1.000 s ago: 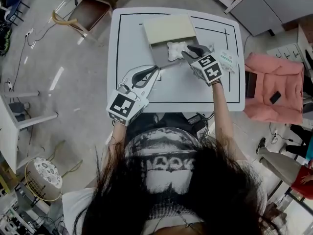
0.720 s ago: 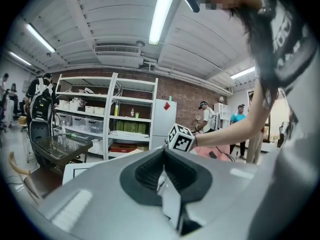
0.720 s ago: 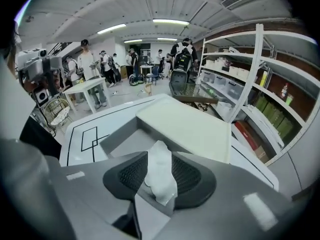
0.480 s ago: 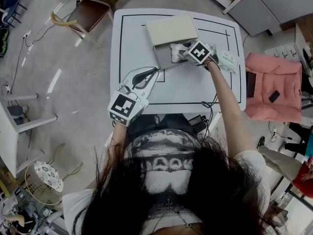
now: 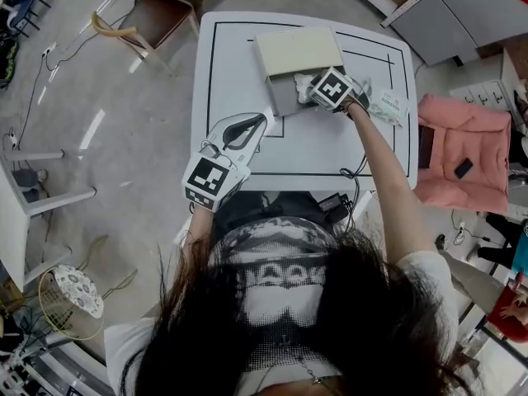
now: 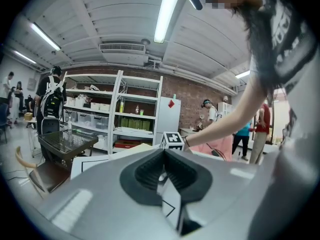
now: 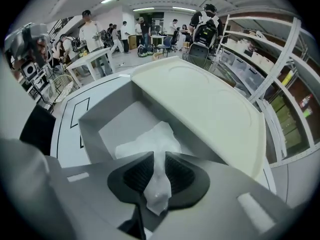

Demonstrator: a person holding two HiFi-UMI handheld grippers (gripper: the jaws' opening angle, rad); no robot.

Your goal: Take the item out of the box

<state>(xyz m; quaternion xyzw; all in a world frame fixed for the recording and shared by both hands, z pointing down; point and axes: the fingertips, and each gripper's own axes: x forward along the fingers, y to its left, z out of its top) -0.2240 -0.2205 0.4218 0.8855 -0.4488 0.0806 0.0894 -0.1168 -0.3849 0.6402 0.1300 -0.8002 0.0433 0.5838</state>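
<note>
A grey box [image 5: 285,99] stands open on the white table [image 5: 330,151], its cream lid [image 5: 299,50] folded back on the far side. Inside lies a crumpled white plastic-wrapped item [image 7: 150,141]. My right gripper [image 5: 312,87] points steeply down into the box. Its jaws have just been closing, and in the right gripper view [image 7: 159,156] they pinch a fold of the white item between the pads. My left gripper [image 5: 262,122] lies low over the table near the box's near left corner, its tips together with nothing in them [image 6: 162,151].
A white packet with green print [image 5: 388,104] lies on the table to the right of the box. A pink jacket [image 5: 462,151] hangs over a seat on the right. A chair [image 5: 157,19] stands off the table's far left corner. People stand by the shelves in the background.
The right gripper has gone from beside the box to down inside it, tipping steeply, and its jaws have closed onto the white item. The left gripper has hardly shifted.
</note>
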